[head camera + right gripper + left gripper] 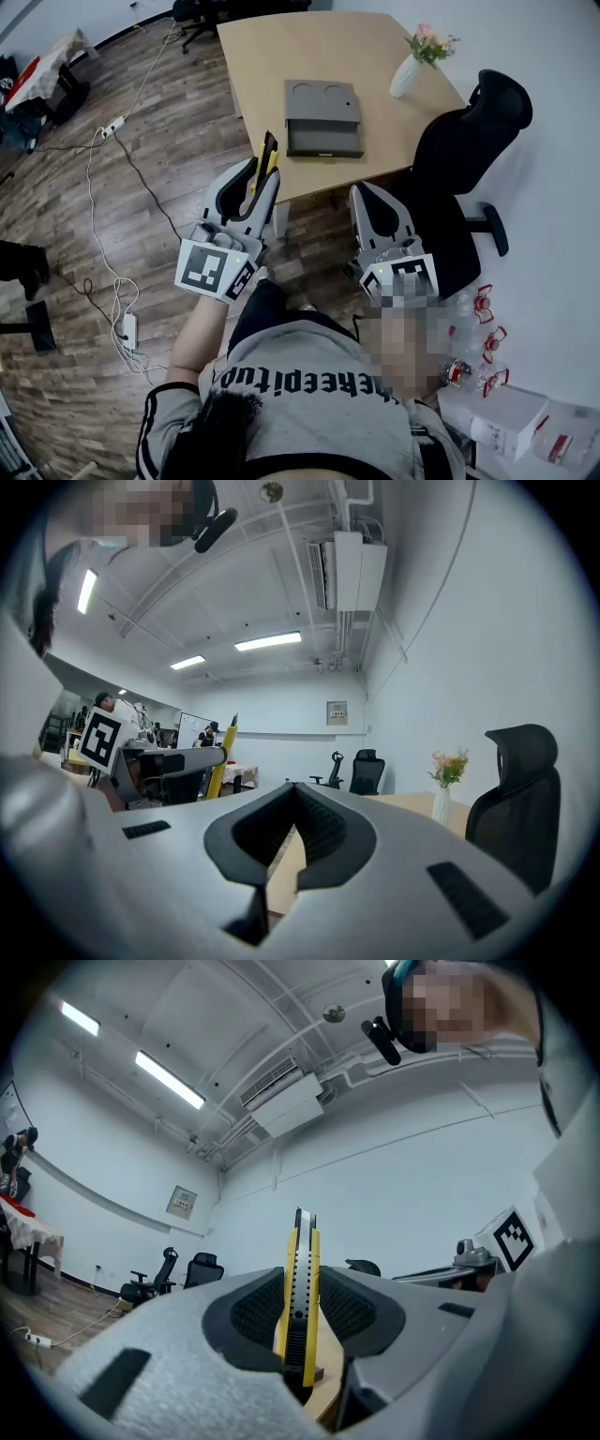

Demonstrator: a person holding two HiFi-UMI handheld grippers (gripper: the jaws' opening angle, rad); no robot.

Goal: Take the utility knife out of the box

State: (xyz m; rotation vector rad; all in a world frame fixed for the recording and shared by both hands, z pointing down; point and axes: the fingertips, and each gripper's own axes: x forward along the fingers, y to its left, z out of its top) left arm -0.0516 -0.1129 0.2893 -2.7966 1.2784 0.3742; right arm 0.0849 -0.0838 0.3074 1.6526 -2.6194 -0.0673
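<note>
My left fingers (253, 1312) are clenched on the utility knife (301, 1251). It stands upright between the ribbed pads, yellow sides and black slider facing me, its top poking above the fingertips. From the head view the same fingers (234, 192) hold the knife (267, 157) in the air, its tip showing against the near corner of the bench (272, 56). The knife is out of the box (322, 117) and well apart from it.

My right fingers (328, 832) are pressed together at the tips, with nothing between them. Only a sliver of the bench top shows through the gap lower down. In the head view they (375, 211) sit beside the left ones, both in front of my chest.

The bench is pale wood. The grey box lies near its middle, two round recesses in its upper part and a flat section jutting toward me. A white vase of flowers (406, 75) stands near the bench's right edge, away from the box. A black office chair (469, 141) sits just beside that edge.

The floor (141, 187) is dark wood planking. A white cable with a power strip (112, 127) trails across it to my left. A small table with a red cloth (42, 70) stands in the far left corner.

The walls are white. Overhead are strip lights (169, 1077) and an air-conditioning unit (291, 1101). More black chairs (169, 1274) stand along the far wall.
</note>
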